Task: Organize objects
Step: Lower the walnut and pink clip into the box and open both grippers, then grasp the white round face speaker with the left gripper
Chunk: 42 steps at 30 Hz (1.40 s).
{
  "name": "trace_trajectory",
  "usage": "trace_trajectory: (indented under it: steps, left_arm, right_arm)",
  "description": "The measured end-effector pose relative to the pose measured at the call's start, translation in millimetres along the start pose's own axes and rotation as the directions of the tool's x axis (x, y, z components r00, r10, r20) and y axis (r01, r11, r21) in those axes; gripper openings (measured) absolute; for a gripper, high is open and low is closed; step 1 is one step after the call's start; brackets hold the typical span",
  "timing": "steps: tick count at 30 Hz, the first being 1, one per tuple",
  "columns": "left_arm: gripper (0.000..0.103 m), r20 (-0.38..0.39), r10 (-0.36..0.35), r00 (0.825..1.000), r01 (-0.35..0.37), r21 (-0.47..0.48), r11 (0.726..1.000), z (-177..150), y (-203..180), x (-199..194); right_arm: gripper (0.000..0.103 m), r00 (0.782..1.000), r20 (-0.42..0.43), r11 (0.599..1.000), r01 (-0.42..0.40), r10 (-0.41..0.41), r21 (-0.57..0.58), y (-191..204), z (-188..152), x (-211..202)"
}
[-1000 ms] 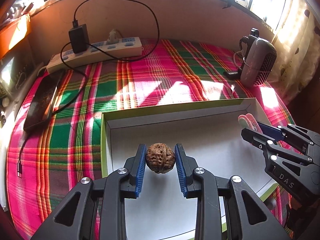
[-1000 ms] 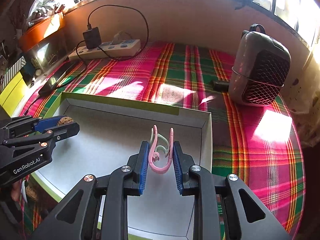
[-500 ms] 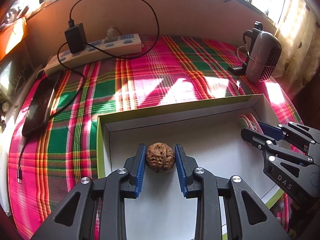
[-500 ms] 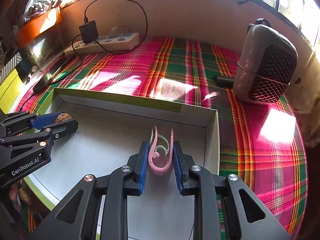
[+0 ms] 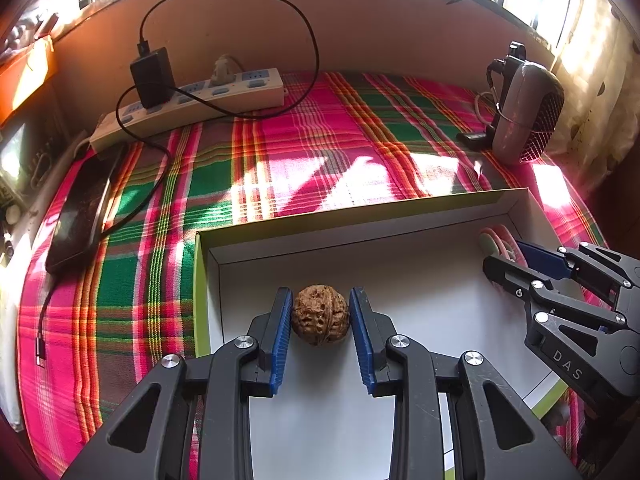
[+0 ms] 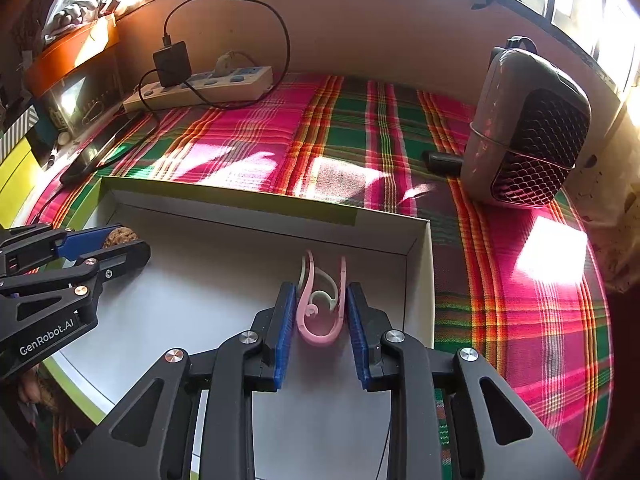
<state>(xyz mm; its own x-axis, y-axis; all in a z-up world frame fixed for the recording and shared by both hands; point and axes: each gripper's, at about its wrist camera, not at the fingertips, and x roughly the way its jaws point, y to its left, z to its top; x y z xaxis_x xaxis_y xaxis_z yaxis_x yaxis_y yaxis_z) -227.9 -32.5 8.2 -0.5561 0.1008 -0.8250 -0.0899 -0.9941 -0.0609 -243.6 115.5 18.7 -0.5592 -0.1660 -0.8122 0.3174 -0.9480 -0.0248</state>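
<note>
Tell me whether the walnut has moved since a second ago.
Yes. The walnut has come down onto the floor of the box, nearer its far wall, between the left gripper pads, which have just been opening.

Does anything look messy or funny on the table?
A little. The black cable loops loosely up the wall behind the power strip. The walnut and pink clip sit neatly in the box.

Home windowsill nook — plaid cloth (image 5: 328, 152), power strip (image 5: 192, 100), small heater (image 6: 528, 128).
</note>
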Motion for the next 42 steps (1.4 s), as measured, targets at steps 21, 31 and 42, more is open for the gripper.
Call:
trace_trajectory:
  steps: [21,31,42]
  left_arm:
    - [0.031,0.098,-0.010,0.995,0.013,-0.032,0.999,-22,6,-57]
    - [0.031,0.155,0.001,0.988,0.012,-0.083,0.997,-52,17,-92]
    - [0.031,0.189,0.017,0.982,0.015,-0.166,0.986,-92,42,-118]
  right_arm:
    - [0.043,0.996,0.091,0.999,-0.001,-0.003,0.048,-1,-23,-53]
    - [0.043,0.993,0.118,0.997,-0.011,0.001,0.079,-2,-54,-84]
    - [0.043,0.991,0.135,0.995,-0.026,0.012,0.100,1,-87,-105]
